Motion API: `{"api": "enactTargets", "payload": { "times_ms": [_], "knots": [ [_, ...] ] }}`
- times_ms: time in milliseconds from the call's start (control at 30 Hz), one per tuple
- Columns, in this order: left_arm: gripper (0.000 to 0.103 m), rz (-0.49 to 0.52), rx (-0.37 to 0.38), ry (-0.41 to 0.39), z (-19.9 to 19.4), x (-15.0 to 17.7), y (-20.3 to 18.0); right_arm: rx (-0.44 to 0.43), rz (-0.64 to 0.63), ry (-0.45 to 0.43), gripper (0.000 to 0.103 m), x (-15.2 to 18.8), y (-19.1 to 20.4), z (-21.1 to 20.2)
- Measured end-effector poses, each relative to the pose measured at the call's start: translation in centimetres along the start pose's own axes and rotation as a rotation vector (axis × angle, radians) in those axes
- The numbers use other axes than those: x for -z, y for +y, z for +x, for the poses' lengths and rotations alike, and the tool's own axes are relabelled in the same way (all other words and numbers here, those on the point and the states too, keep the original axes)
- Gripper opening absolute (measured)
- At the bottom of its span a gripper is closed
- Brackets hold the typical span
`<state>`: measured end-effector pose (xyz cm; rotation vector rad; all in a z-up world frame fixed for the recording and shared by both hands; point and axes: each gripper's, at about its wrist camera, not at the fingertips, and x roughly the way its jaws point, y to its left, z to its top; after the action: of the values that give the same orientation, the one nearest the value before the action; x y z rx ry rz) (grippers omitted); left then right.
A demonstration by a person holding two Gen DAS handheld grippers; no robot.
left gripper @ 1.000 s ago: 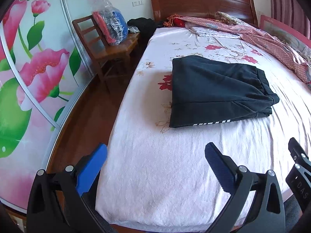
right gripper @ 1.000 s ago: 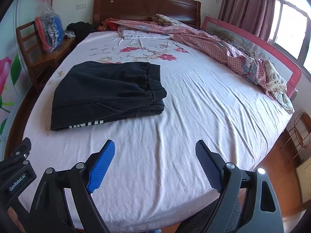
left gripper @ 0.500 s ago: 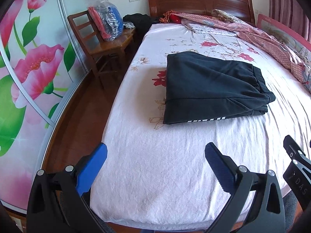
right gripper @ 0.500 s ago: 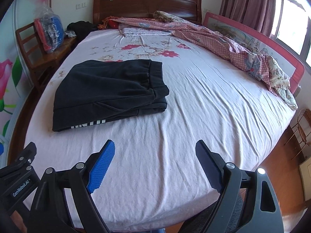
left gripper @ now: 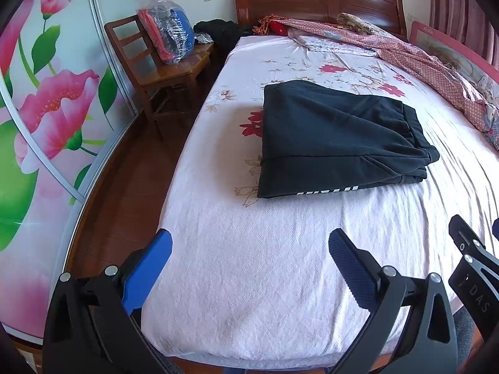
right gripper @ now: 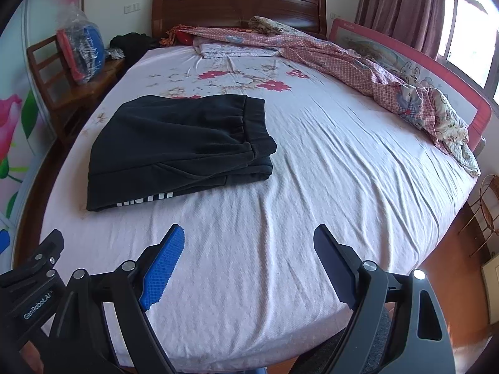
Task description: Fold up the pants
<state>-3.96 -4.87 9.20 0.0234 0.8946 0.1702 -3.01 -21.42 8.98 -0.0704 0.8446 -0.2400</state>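
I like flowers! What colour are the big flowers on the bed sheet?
Red, on a pale pink bed sheet; the flowers show best in the right wrist view.

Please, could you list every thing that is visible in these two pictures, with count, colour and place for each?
pants: one, black with white lettering, folded flat on the bed's left half
bed: one, pale pink floral sheet, fills the middle
headboard: one, dark red-brown wood, far end
blanket: one, pink patterned, crumpled along the far and right edges
bed rail: one, pink-red, right side
chair: one, brown wood, left of the bed
plastic bag: one, clear, red and blue contents, on the chair
wardrobe door: pink flower print, far left
curtain: mauve, by the window
left hand-held gripper: one, black with blue pads, open, above the near edge
right hand-held gripper: same, open
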Motion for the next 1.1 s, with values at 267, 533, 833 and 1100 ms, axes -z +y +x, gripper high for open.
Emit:
{"api": "enactTargets", "payload": {
  "times_ms": [267,533,833,1100],
  "knots": [
    [0.101,0.002,0.007,0.0,-0.09,-0.03,-0.11,-0.005,0.001,-0.003,0.084,-0.23,-0.06,-0.12],
    [0.101,0.001,0.008,0.006,-0.01,0.01,-0.16,-0.008,0.003,-0.001,0.084,-0.26,-0.1,-0.13],
    [0.101,-0.007,0.061,-0.011,-0.13,-0.14,-0.22,-0.009,0.002,0.009,0.084,-0.07,-0.1,0.17],
    [0.101,-0.068,0.126,0.002,0.24,-0.05,0.27,-0.009,-0.043,0.008,0.084,0.19,0.49,0.17]
  ]
}}
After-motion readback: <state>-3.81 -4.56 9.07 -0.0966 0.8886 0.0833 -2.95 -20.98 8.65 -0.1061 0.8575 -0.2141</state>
